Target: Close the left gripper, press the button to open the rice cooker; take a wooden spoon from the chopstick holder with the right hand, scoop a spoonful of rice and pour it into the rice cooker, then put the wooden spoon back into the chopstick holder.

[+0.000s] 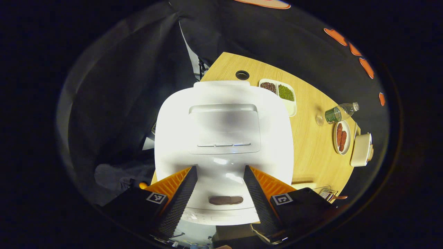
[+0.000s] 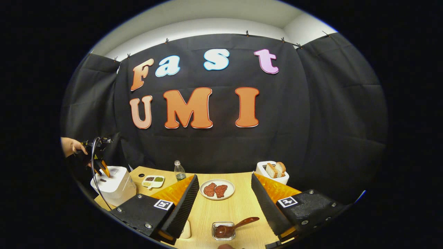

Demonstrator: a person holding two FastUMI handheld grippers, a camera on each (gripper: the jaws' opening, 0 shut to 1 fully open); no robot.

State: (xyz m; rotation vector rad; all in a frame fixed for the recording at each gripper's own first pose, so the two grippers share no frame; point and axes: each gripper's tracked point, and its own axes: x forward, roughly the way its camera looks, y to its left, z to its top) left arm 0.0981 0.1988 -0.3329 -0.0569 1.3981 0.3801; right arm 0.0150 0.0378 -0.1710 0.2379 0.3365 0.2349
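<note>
Wooden table [image 1: 311, 145]: left gripper [image 1: 220, 176] spread wide above rice cooker [image 1: 223, 138], nothing held; lid shut.

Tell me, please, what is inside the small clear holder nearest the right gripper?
The clear holder contains the bowl end of a wooden spoon, whose handle leans out to the right. Whatever lies beneath the spoon's bowl is covered from view.

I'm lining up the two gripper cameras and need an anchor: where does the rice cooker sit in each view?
Left gripper view: the rice cooker sits at the centre, seen from above, lid closed, between the open left gripper fingers.
Right gripper view: it stands small at the far left edge of the table, below the other gripper.
Shared landmark: the divided dish of beans, on the table beside the cooker.
</note>
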